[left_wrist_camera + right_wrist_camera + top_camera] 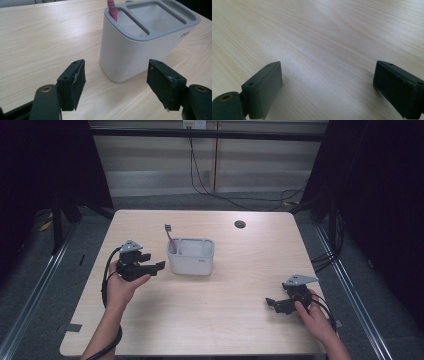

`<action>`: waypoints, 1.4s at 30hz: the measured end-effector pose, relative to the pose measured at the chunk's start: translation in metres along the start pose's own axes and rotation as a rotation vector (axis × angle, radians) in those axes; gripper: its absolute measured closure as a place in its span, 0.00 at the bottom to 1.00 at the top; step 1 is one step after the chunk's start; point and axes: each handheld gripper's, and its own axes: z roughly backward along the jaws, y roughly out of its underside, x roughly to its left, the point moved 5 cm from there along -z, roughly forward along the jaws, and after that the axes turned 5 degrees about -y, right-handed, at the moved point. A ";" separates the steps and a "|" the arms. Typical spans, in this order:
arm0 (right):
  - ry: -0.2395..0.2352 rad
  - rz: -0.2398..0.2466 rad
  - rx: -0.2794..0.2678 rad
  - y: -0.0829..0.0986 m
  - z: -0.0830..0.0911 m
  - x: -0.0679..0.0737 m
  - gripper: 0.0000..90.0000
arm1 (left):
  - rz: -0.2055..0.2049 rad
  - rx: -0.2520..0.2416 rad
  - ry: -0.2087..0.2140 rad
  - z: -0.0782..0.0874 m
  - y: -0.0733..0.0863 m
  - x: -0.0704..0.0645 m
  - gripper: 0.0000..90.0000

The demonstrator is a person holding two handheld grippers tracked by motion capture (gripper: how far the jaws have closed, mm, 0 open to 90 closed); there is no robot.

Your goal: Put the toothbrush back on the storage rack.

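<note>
A white holder (191,256) stands near the middle of the tabletop (230,320), a pink toothbrush (170,236) upright in its left compartment. The left gripper (150,262), jaws spread, sits just beside its left wall. The right gripper (274,303), jaws also spread, hovers near the right front corner over bare wood.

**A lab recording booth**

A pale wood surface (200,320) stands between black curtains (45,165) on grey carpet (30,265). Loose cables (210,185) trail from a wall socket (194,124), and metal rails (30,290) flank the floor.
</note>
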 end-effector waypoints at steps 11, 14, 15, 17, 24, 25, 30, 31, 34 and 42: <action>0.000 0.001 0.000 0.000 0.000 0.000 0.09 | 0.008 0.013 -0.003 -0.001 0.012 0.006 0.34; 0.000 0.000 0.000 0.000 0.000 0.000 0.09 | 0.024 0.017 -0.011 -0.002 0.019 0.010 0.34; 0.000 0.000 0.000 0.000 0.000 0.000 0.09 | 0.024 0.017 -0.011 -0.002 0.019 0.010 0.34; 0.000 0.000 0.000 0.000 0.000 0.000 0.09 | 0.031 0.023 -0.019 -0.002 0.024 0.013 0.34; 0.000 0.000 0.000 0.000 0.000 0.000 0.09 | 0.044 0.035 -0.031 -0.003 0.034 0.020 0.34; 0.000 0.000 0.000 0.000 0.000 0.000 0.09 | 0.048 0.036 -0.033 -0.003 0.037 0.022 0.34; 0.000 0.001 0.000 0.000 0.000 0.000 0.09 | 0.054 0.038 -0.037 -0.004 0.042 0.024 0.34; 0.000 0.000 0.000 0.000 0.000 0.000 0.09 | 0.044 0.044 -0.035 -0.004 0.043 0.025 0.34; 0.000 0.000 0.000 0.000 0.000 0.000 0.09 | 0.036 0.045 -0.037 -0.005 0.046 0.026 0.34; 0.000 0.001 0.000 0.000 0.000 0.000 0.09 | 0.026 0.051 -0.039 -0.005 0.051 0.028 0.34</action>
